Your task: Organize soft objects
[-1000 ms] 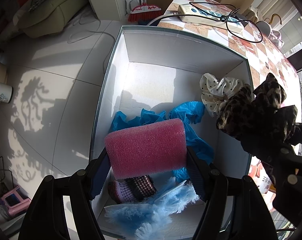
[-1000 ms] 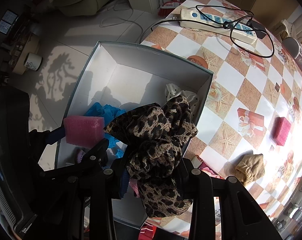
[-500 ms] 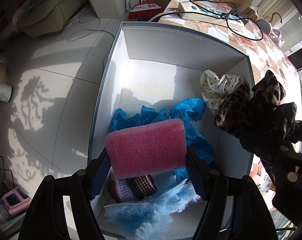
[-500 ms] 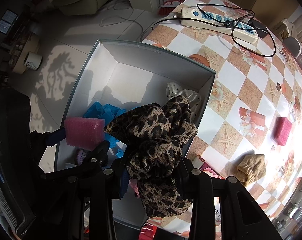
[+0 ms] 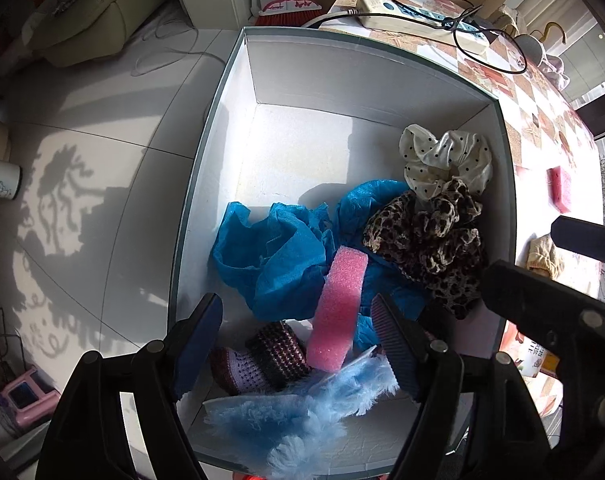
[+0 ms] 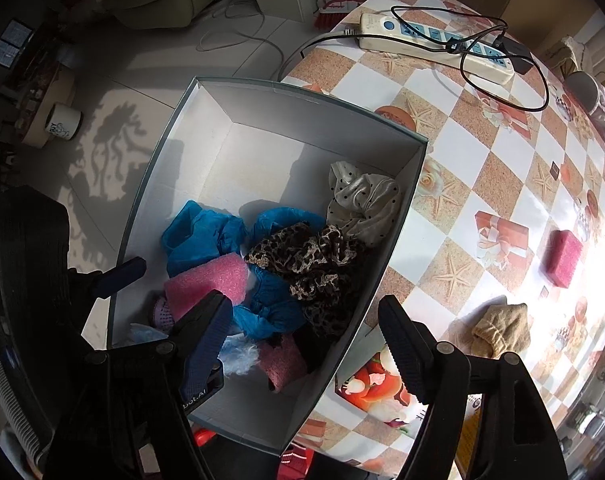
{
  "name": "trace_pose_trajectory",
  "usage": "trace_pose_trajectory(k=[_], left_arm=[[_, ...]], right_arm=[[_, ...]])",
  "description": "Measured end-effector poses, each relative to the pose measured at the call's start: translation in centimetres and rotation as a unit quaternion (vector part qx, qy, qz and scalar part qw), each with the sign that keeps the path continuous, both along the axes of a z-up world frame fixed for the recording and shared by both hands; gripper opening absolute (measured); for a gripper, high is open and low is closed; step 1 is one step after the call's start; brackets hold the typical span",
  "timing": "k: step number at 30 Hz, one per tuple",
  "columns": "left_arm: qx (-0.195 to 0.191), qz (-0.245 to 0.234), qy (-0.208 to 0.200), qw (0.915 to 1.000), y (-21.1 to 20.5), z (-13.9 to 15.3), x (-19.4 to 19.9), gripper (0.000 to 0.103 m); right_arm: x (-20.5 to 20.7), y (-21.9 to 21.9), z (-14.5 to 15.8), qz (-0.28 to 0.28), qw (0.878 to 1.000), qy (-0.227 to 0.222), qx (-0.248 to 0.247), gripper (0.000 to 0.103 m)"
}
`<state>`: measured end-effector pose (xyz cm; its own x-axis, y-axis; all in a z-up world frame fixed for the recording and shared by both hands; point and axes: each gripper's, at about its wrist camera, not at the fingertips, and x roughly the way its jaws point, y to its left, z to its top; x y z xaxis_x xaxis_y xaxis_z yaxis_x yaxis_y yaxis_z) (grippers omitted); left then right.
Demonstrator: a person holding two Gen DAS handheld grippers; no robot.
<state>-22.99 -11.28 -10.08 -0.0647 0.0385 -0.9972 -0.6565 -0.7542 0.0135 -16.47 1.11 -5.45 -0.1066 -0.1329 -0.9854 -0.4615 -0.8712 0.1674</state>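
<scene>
Over a white box [image 5: 222, 128] at the table's edge, 2 hand-held grippers point down with jaws opening and nothing between them: the left gripper [image 5: 298, 344] at the bottom centre of its view, the right gripper [image 6: 306, 340] at the bottom centre of its own, its jaws straddling the box's right wall

Inside the box lie the soft things already sorted: blue crumpled fabric [image 5: 278, 256] at the centre, a leopard-print scrunchie [image 5: 430, 240] to its right against the wall, a polka-dot scrunchie [image 5: 446, 160] above that, a pink foam block [image 5: 338, 312] standing on end just above the left jaws, its long axis running up the frame, and a fluffy light-blue cloth [image 5: 302, 408] at the bottom

Still out on the checked tablecloth [image 6: 442, 208], at the right of the right wrist view, are a tan knitted piece [image 6: 502, 328] at lower right and a pink sponge [image 6: 564, 258] above it; both lie right of the right jaws, the tan piece nearest, so the right hand looks the likelier to fetch next
</scene>
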Motion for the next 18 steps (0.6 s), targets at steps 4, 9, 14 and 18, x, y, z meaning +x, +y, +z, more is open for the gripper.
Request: trace_pose_trajectory(k=[4, 9, 14, 18], left_arm=[[0.017, 0.0, 0.001, 0.9999, -0.2, 0.4, 0.0, 0.083], [0.033, -0.012, 0.043, 0.9985, -0.3, 2.2, 0.1, 0.083], [0.078, -0.006, 0.0, 0.9969, -1.4, 2.8, 0.1, 0.085], [0.084, -0.019, 0.014, 0.9962, -2.4, 3.6, 1.4, 0.091]], right_arm=[[0.1, 0.0, 0.0, -0.006, 1.0, -0.006, -0.008, 0.093], [1.0, 0.1, 0.2, -0.015, 1.0, -0.001, -0.027, 0.102], [2.3, -0.3, 2.1, -0.016, 1.0, 0.016, -0.003, 0.102], [3.8, -1.5, 3.4, -0.014, 0.999, 0.03, 0.021, 0.102]])
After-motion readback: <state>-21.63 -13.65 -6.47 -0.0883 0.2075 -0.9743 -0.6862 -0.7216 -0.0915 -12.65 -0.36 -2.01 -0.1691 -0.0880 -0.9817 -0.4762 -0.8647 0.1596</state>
